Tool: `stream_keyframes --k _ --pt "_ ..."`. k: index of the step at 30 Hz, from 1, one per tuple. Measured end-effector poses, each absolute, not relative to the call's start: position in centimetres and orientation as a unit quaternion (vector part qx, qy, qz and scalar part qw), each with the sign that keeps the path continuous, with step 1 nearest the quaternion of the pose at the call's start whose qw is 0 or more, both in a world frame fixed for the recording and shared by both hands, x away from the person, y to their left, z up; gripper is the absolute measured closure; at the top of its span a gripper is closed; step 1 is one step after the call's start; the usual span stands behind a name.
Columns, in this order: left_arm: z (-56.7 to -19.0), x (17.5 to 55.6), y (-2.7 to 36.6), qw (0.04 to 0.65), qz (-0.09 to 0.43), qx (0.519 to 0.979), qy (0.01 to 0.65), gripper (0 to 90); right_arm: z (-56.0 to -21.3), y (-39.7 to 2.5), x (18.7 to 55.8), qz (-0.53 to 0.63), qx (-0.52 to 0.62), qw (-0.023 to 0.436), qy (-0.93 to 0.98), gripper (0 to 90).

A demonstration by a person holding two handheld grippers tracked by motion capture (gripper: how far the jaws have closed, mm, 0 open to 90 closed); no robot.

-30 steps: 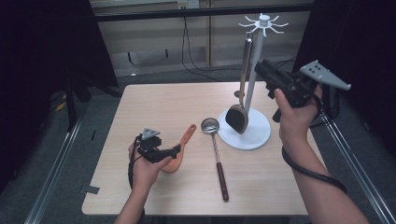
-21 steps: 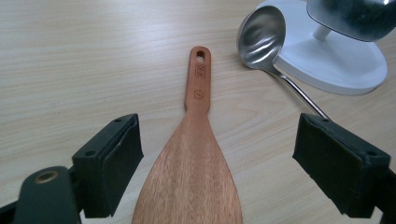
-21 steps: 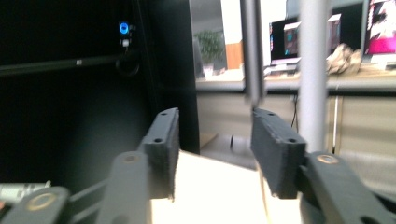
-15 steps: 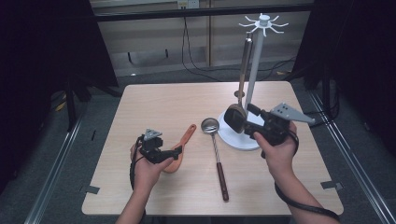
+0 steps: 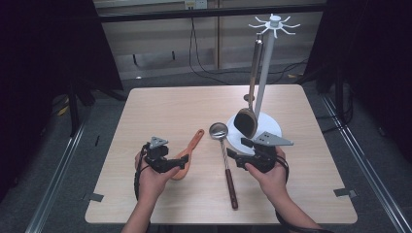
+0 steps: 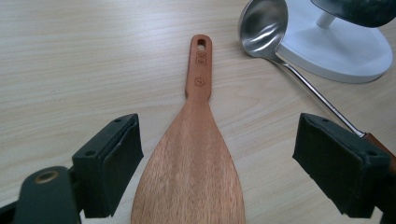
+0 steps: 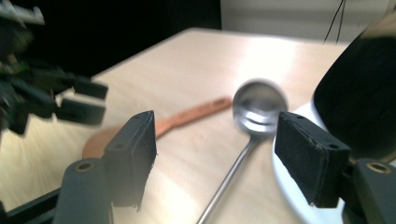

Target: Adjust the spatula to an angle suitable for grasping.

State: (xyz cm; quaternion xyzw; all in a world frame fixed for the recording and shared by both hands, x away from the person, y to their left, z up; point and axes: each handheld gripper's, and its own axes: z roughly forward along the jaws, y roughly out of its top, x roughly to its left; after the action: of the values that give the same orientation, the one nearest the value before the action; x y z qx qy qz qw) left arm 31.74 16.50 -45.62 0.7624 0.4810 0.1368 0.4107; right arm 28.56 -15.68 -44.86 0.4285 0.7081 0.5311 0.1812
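— Since a second ago, the right gripper (image 5: 232, 156) has come down from beside the rack (image 5: 265, 73) to the counter (image 5: 170, 111), just right of the ladle's (image 5: 226, 156) handle. The left gripper (image 5: 179, 162) hasn't budged.

— And what's hanging already?

— One dark spoon (image 5: 248, 121), dangling from a hook on the rack, its bowl low over the white base. The ladle and the wooden spatula (image 5: 190, 148) both lie flat on the counter, side by side and slightly apart.

— So which step is this?

— My read is a reach for the next utensil to hang. The right gripper stands wide open, its jaws pointing across the ladle's shaft; in the right gripper view the ladle (image 7: 243, 135) lies between and beyond them, blurred.

— And the left one?

— Open too, jaws spread either side of the spatula's (image 6: 194, 154) broad blade, not touching it. The handle with its hanging hole points away toward the rack.

— Next move?

— Probably lowering the right gripper over the thin metal shaft and closing squarely, since a round, slick handle could roll out of a loose pinch.
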Motion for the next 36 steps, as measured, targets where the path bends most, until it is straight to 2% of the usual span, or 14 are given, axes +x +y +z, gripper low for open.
stream_keyframes --k 11,23,24,30,32,36 --pt "-45.9 31.1 17.4 0.405 0.141 0.76 0.488 15.0 -48.5 -12.9 28.8 0.454 0.407 0.127 0.783 34.0" --pt "-45.8 31.2 17.5 0.405 0.141 0.761 0.488 15.0 -50.0 -12.8 28.8 0.395 0.41 0.104 0.816 39.5" --pt "-45.8 31.3 17.3 0.406 0.139 0.762 0.485 15.0 -50.3 -12.6 28.6 0.382 0.404 0.103 0.825 43.4" --pt "-45.8 31.6 16.4 0.412 0.135 0.762 0.48 15.1 -50.3 -12.6 28.1 0.372 0.385 0.116 0.837 49.7" --pt "-45.8 31.7 16.1 0.408 0.134 0.768 0.475 15.1 -50.2 -12.9 27.9 0.369 0.381 0.112 0.84 56.5" --pt "-45.6 31.9 15.5 0.411 0.13 0.772 0.466 15.1 -50.2 -13.7 27.7 0.368 0.385 0.112 0.839 60.5"
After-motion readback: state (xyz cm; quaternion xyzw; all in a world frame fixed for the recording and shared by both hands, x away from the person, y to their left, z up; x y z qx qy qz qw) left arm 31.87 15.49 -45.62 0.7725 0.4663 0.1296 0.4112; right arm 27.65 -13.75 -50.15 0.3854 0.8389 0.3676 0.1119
